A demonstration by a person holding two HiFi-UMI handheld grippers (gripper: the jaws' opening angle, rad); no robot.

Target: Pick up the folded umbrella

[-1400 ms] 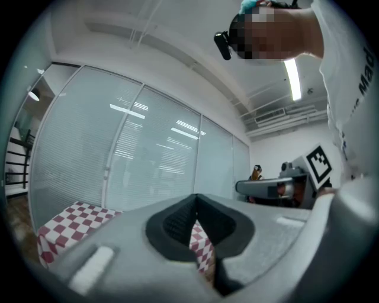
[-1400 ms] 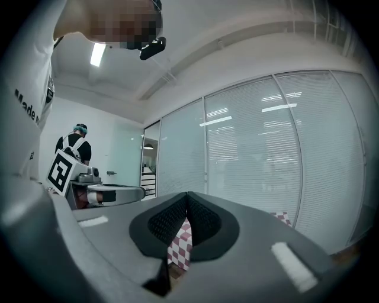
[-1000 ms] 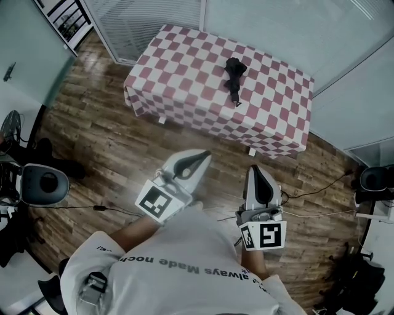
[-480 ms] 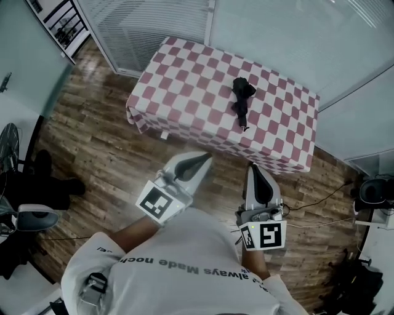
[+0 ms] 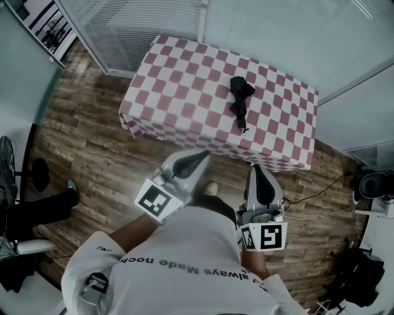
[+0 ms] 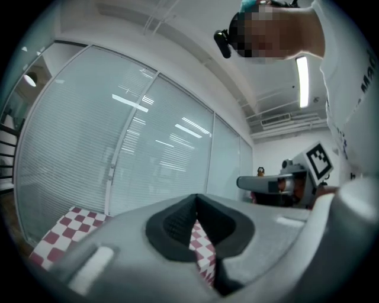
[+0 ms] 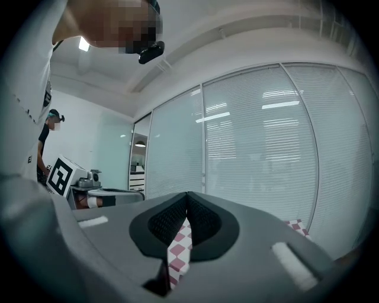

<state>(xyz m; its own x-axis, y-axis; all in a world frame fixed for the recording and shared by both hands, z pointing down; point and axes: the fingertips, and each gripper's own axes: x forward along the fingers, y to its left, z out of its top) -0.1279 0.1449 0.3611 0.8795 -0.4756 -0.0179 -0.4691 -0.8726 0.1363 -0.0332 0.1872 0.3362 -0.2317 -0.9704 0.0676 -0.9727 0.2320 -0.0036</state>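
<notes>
A black folded umbrella [image 5: 241, 99] lies on the red-and-white checked table [image 5: 184, 92], right of its middle. Both grippers hang over the wooden floor short of the table's near edge, held level and pointing at it. My left gripper [image 5: 203, 155] is shut with nothing in it; its dark pads [image 6: 177, 222] meet at the tips. My right gripper [image 5: 257, 170] is shut too, empty, its pads [image 7: 172, 220] pressed together. The umbrella does not show in either gripper view; only strips of checked cloth [image 7: 177, 251] appear between the jaws.
Glass walls with blinds [image 5: 141, 18] stand behind the table. Another person's leg and shoe [image 5: 58, 197] are on the floor at the left. A cable [image 5: 320, 191] runs across the floor at the right, near a dark round device [image 5: 373, 183]. My own shoe [image 5: 210, 189] shows below.
The table has drawn closer in the head view as I walked toward it with both grippers. The other person's leg has come into view at the left. Both grippers stayed shut.
</notes>
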